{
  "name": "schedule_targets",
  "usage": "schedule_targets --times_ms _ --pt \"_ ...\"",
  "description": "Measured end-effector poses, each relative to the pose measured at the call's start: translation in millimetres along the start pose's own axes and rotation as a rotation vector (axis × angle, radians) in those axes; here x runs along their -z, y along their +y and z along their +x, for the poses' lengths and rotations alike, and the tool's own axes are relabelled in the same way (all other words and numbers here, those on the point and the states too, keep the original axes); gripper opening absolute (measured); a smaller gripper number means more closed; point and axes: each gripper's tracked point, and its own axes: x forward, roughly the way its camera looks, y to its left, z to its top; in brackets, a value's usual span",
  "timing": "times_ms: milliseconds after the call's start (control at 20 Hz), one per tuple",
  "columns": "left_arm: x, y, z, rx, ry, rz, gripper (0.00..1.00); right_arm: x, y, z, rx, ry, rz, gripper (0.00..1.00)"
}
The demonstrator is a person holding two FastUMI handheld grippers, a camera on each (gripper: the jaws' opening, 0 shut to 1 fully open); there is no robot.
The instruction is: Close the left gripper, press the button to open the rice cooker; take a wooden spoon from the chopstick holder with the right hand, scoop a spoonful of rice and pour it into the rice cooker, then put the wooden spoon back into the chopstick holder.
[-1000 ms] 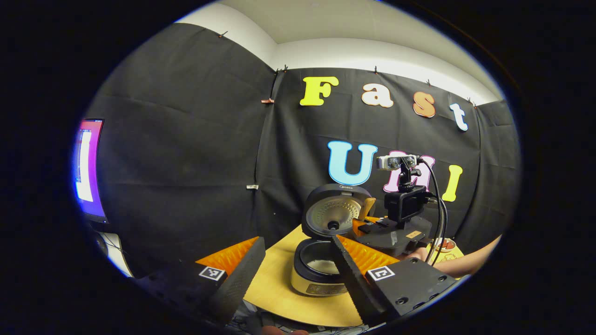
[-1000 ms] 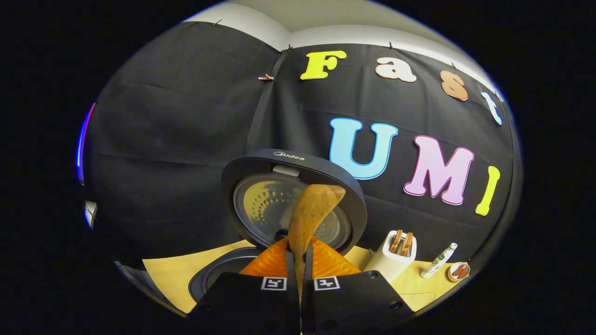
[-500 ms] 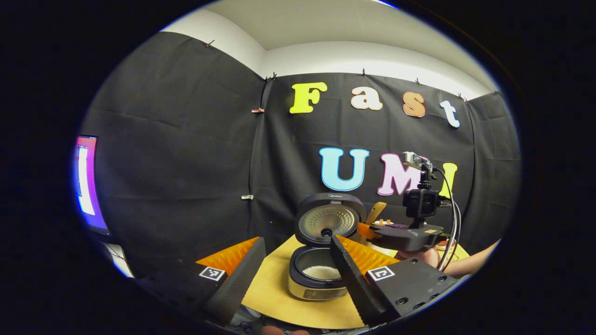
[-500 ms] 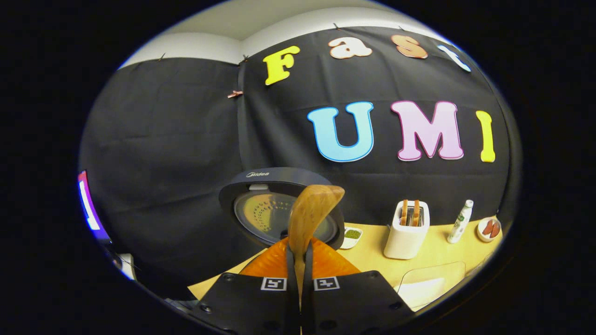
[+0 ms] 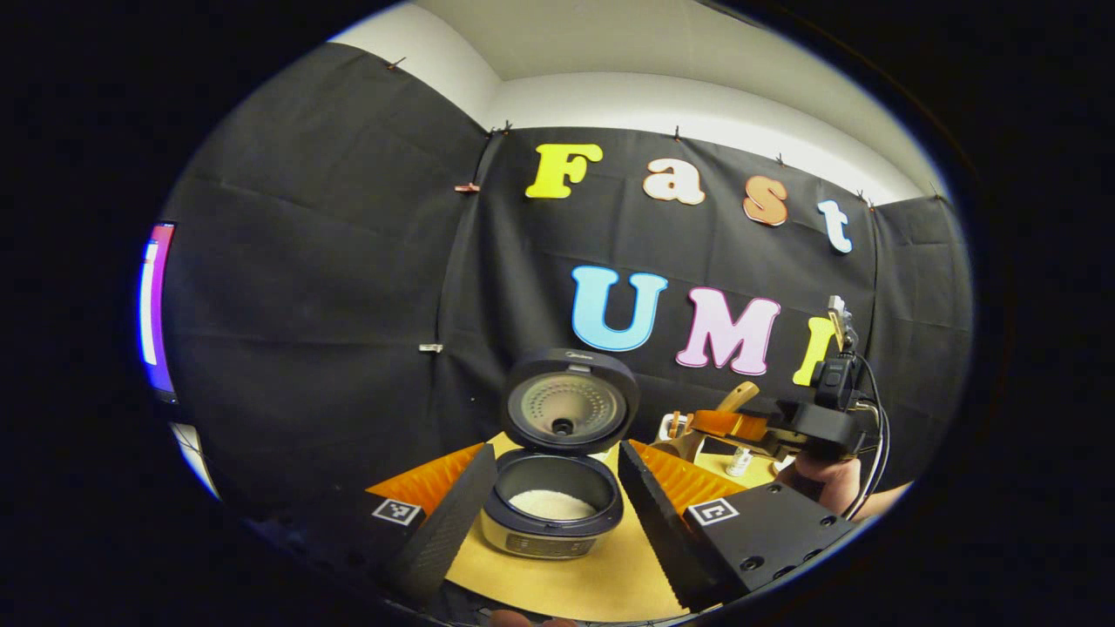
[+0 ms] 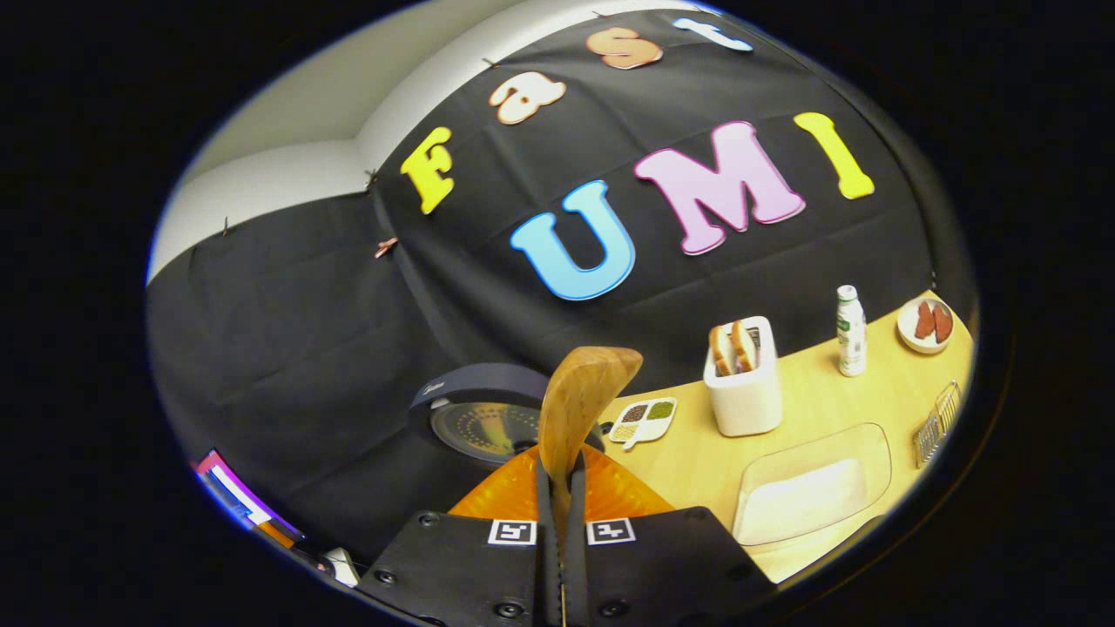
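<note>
Right tool pinching wooden spoon; left tool spread; keep spoon upright toward chopstick holder

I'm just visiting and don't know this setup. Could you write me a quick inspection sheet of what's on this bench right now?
Surface: light wooden table.
Job's things: rice cooker with lid up, white rice inside; wooden spoon clamped upright in the right gripper; clear tub of rice by the table's edge.
Clutter: white toaster with two slices, small bottle, dish, divided tray, wire rack.
Grippers: left gripper open, fingers either side of the cooker; right shut on the spoon.
Cables: black leads from the right gripper.
Surroundings: black cloth wall, lit screen.
</note>
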Motion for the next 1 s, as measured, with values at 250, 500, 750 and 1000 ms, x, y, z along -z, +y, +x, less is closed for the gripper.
schedule_targets --times_ms 250,500,750,1000 --pt "6 -61 26 0.07 -0.006 0.007 0.95 -65 -112 -62 0.155 -0.074 0.024 0.06" --pt "18 -118 44 0.116 0.012 0.016 0.95 -117 -238 -123 0.342 -0.147 0.038 0.06" --pt "20 -162 45 0.128 0.02 0.05 0.95 -131 -345 -157 0.494 -0.163 0.024 0.06" --pt "24 -181 36 0.117 0.041 0.102 0.95 -107 -417 -145 0.57 -0.105 -0.035 0.06"
